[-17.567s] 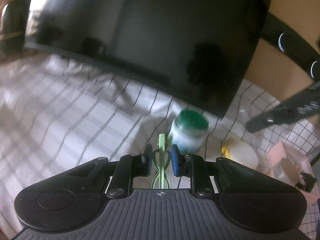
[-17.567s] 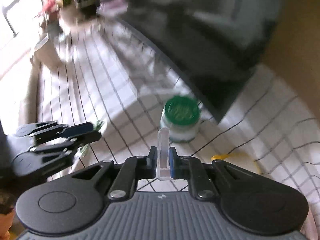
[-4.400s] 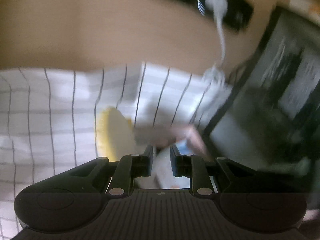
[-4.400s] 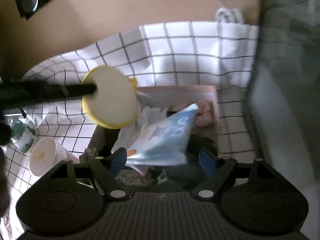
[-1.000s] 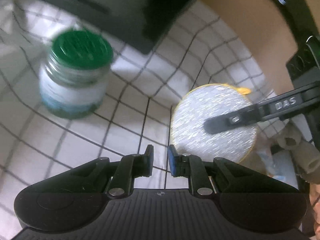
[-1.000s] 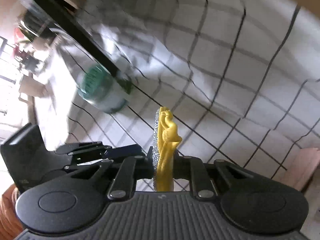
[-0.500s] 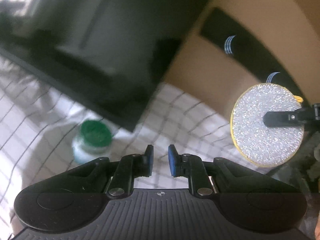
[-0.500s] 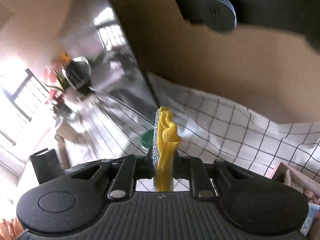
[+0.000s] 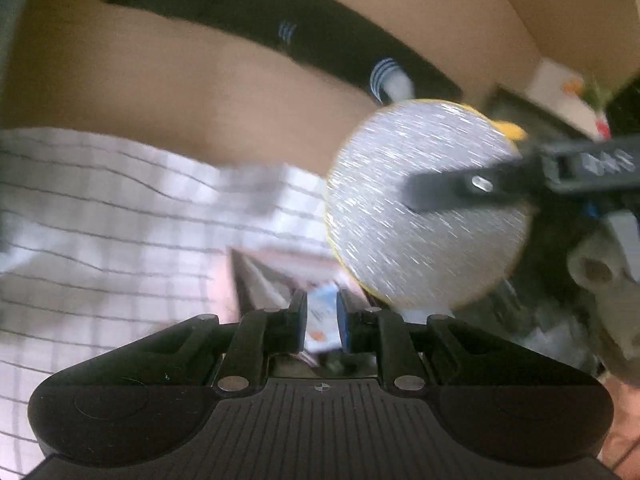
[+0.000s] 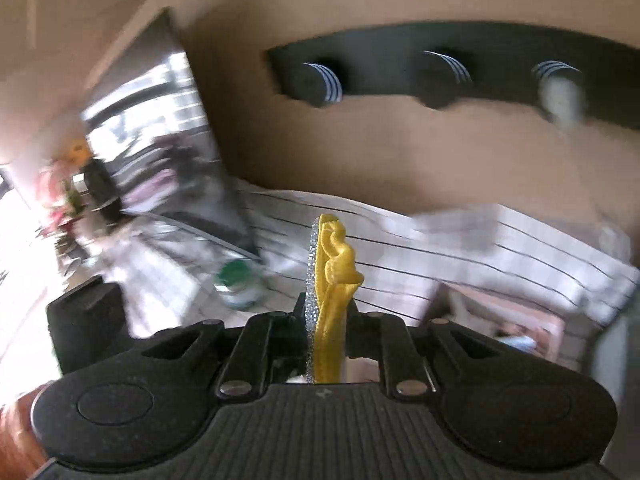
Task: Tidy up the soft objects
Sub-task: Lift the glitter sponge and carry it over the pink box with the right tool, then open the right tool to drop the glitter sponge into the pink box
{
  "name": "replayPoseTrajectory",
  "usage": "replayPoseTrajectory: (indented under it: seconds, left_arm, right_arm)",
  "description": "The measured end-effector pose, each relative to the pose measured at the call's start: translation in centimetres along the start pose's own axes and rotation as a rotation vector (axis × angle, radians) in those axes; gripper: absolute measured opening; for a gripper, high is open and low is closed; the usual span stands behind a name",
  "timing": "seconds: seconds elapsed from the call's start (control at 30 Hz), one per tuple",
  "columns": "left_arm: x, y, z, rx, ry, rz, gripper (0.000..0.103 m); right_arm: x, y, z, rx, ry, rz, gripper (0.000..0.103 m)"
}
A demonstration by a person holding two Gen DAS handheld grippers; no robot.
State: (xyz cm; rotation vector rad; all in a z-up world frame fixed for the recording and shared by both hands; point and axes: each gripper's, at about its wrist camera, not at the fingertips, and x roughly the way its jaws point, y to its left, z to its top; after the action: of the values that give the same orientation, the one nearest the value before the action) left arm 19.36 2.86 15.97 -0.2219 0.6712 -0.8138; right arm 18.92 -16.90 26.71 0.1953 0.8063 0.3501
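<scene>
A round scouring pad [image 10: 328, 280], silver on one face and yellow on the other, stands edge-on between the pads of my right gripper [image 10: 324, 308], which is shut on it. In the left wrist view the pad's silver face [image 9: 420, 208] hangs in the air at the right, with the right gripper's black finger [image 9: 472, 184] across it. It hovers above the far side of a pink box [image 9: 276, 264]. My left gripper [image 9: 322, 312] is shut and holds nothing. A blue and white pack [image 9: 320, 312] lying in the box shows through the narrow slit.
A white checked cloth [image 9: 100, 220] covers the table. A green-lidded jar [image 10: 236, 280] stands left of the pad, beside a dark screen [image 10: 168, 160]. A black wall rack [image 10: 440, 68] with striped knobs hangs on the tan wall behind. The pink box [image 10: 500, 312] lies at the right.
Both grippers have risen and swung away from the jar towards the wall and the pink box. The pad has travelled along in the right gripper. Neither gripper's opening has changed.
</scene>
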Motion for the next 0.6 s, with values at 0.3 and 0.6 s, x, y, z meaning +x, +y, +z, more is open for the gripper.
replayPoseTrajectory:
  seconds: [0.3, 0.6]
  left_arm:
    - [0.4, -1.7, -4.2, 0.047, 0.114, -0.067, 0.018]
    - [-3.3, 1.2, -7.5, 0.02, 0.169, 0.027, 0.018]
  right_arm:
    - [5.1, -8.1, -3.4, 0.195, 0.041, -0.3, 0.015]
    - [13.9, -14.5, -7.3, 0.438, 0.063, -0.199, 0.017]
